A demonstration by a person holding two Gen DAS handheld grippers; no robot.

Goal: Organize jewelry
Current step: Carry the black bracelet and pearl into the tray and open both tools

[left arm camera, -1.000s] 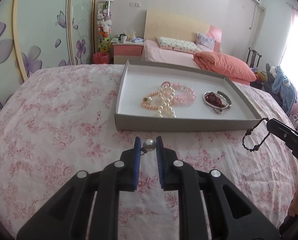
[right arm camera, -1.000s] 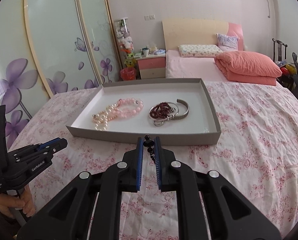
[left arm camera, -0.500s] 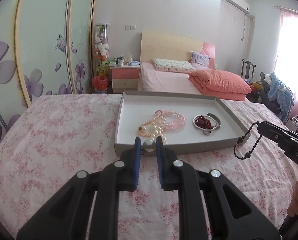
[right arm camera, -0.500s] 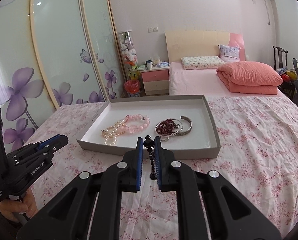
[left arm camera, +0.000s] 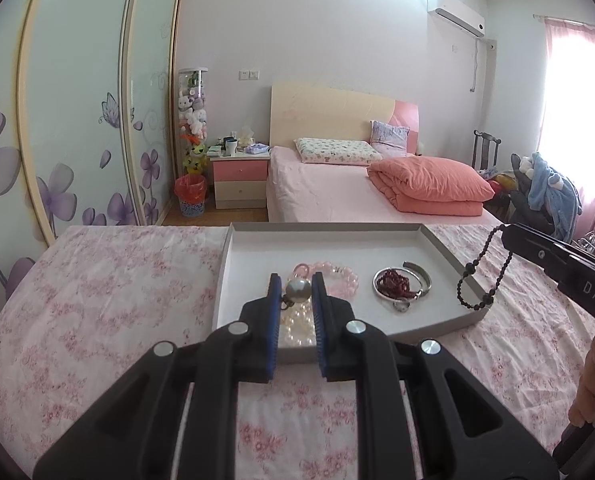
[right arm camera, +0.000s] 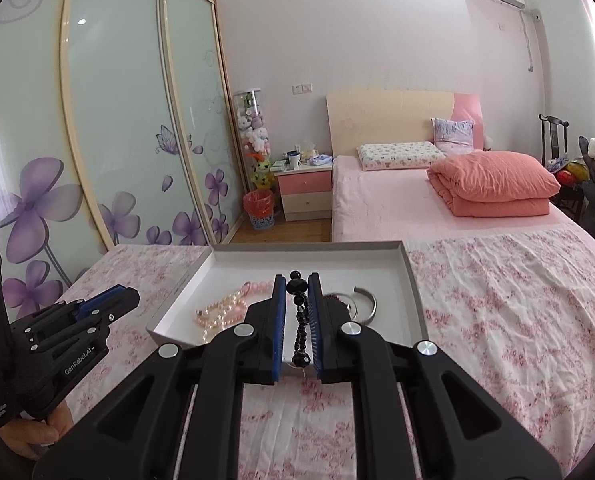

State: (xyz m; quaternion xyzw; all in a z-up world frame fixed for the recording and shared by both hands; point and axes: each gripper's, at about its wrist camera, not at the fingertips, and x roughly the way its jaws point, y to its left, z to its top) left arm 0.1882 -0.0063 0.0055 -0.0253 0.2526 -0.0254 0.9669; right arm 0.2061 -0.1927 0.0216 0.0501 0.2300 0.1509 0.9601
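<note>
The left gripper point(left arm camera: 296, 285) pinches a round pearl point(left arm camera: 297, 291) between its blue pads, held over the near edge of the grey tray point(left arm camera: 437, 240) on the flowered bedspread point(left arm camera: 109, 280). The right gripper point(right arm camera: 296, 285) clamps a black bead string point(right arm camera: 300, 320), which hangs above the tray's right side. In the tray lie pink beads point(left arm camera: 343, 276), a pearl strand point(right arm camera: 217, 314) and a silver bangle point(left arm camera: 419, 272)

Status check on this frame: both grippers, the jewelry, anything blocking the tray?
Left gripper shut on pearl. Right gripper shut on black beads. Both near tray; nothing blocking.
</note>
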